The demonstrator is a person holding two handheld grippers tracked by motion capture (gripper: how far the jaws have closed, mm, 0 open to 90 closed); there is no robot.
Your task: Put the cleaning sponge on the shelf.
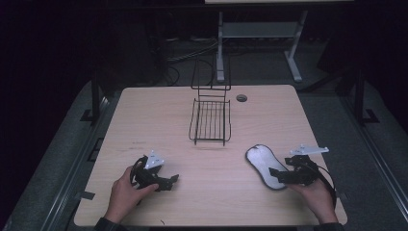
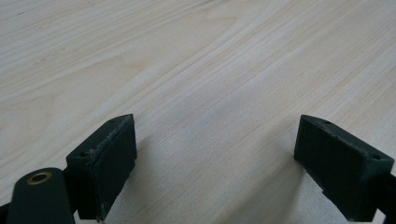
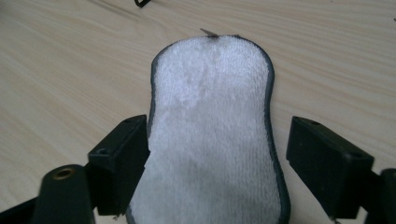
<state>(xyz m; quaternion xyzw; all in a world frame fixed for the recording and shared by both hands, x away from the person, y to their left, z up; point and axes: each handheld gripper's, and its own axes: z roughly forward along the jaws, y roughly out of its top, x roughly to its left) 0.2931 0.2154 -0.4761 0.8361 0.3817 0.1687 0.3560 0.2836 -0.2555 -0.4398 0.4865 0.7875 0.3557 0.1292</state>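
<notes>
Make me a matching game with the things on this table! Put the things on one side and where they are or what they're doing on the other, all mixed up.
Things:
1. wire rack
2. white pad
3. left gripper
4. right gripper

Places or states:
A. open, over bare wood
B. open, jaws either side of the near end of something fluffy
C. standing at the far middle of the table
D. lying flat by the person's right hand

Pairs: 1-C, 2-D, 3-A, 4-B

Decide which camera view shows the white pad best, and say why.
The right gripper view: the pad sits close between the open jaws, its fluffy pile and dark edging clear. The high view shows it small but whole on the table. The left gripper view looks at bare wood.
</notes>
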